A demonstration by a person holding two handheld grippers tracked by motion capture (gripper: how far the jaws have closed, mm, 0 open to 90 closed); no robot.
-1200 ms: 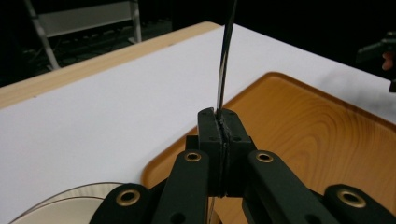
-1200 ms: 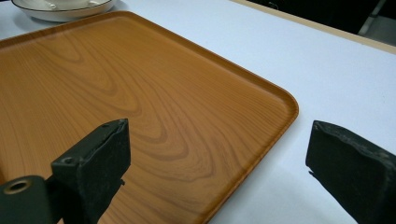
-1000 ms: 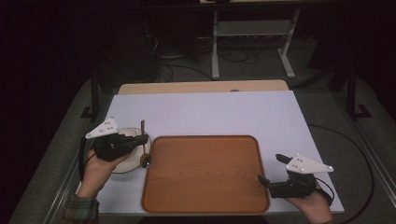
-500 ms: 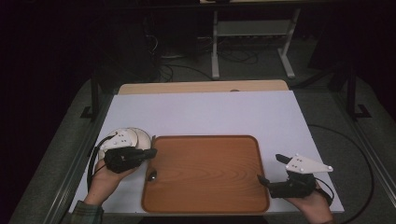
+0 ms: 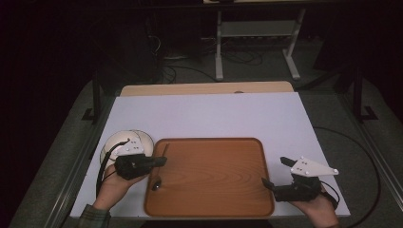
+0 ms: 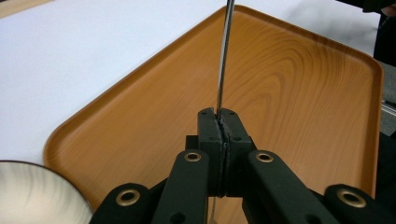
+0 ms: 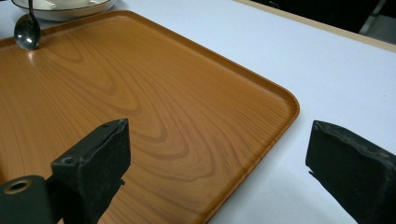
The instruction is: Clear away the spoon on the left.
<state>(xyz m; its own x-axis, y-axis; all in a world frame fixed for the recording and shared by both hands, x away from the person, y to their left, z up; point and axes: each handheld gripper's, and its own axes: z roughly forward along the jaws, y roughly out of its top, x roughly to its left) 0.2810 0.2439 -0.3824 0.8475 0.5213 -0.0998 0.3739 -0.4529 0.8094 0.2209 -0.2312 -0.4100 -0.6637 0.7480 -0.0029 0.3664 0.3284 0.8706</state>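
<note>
Spoon handle clamped between the closed jaws of the left gripper, at the left edge of a wooden tray. The bowl end of the spoon rests on the tray's surface near its left side. Just behind and left of the left gripper sits a white bowl on the white tabletop. The right gripper hovers at the tray's right edge with its jaws spread wide and nothing between them.
</note>
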